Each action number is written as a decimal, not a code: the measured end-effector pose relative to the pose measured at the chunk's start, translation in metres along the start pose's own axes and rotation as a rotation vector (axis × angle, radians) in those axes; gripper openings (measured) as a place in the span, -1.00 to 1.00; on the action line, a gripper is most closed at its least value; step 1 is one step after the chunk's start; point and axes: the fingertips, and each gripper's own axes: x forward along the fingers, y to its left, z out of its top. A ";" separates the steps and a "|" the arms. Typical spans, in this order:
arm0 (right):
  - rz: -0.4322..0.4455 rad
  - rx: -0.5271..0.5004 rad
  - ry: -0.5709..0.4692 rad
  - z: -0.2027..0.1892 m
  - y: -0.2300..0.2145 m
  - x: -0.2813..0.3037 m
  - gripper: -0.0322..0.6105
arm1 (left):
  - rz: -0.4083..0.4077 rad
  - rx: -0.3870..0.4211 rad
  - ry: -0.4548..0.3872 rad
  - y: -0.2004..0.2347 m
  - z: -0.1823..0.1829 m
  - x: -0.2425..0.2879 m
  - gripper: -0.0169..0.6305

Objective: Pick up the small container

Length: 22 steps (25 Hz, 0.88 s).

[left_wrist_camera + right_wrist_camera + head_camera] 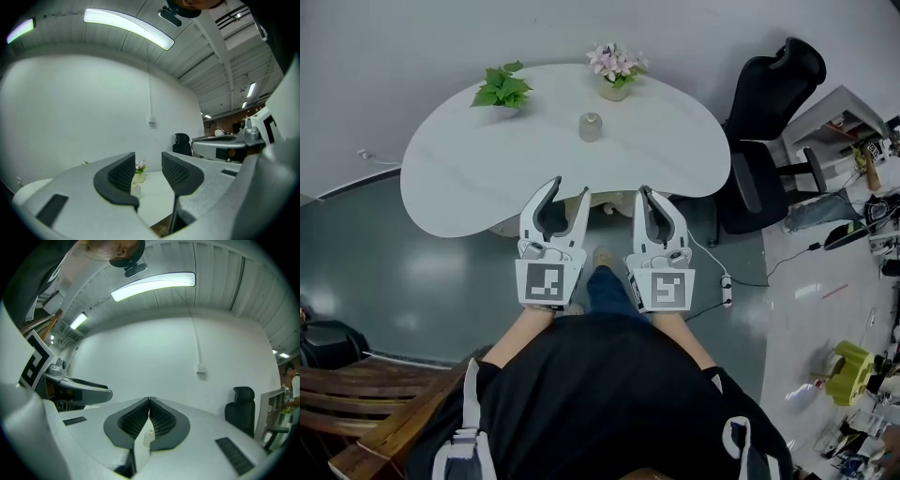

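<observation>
On the white table (469,178), toward its far side and about midway along it, stands the small container (591,127). It is upright with its long axis vertical and has bare tabletop all round it. Both grippers hang at the table's near edge, pointing level across it, and the container lies ahead of them and well apart from both.

The left gripper (570,187) has its jaws spread with nothing between the pads. In its own view the container (136,190) shows far off in the gap, close to the left jaw. The right gripper (644,189) has its tips pressed together and pinches nothing. In its view the container (148,438) sits just below the meeting tips.

The left gripper looks nearer in line and is already open, so the reach is probably its own.

A flower pot (616,75) stands at the table's far edge, behind the container. A green plant (502,91) stands at the far left. Neither blocks a straight approach. An office chair (769,141) is off the table's right end.
</observation>
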 end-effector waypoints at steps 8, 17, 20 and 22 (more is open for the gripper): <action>0.067 0.008 0.009 -0.019 -0.034 0.068 -0.83 | 0.037 0.001 0.014 0.018 -0.003 0.066 -0.43; 0.180 -0.036 0.068 -0.056 -0.056 0.126 -0.83 | 0.101 0.018 0.034 0.036 -0.019 0.126 -0.43; 0.201 -0.025 0.082 -0.072 -0.062 0.138 -0.83 | 0.117 0.016 0.047 0.041 -0.027 0.139 -0.43; 0.205 -0.006 0.071 -0.077 -0.064 0.147 -0.83 | 0.121 0.010 0.062 0.044 -0.035 0.147 -0.43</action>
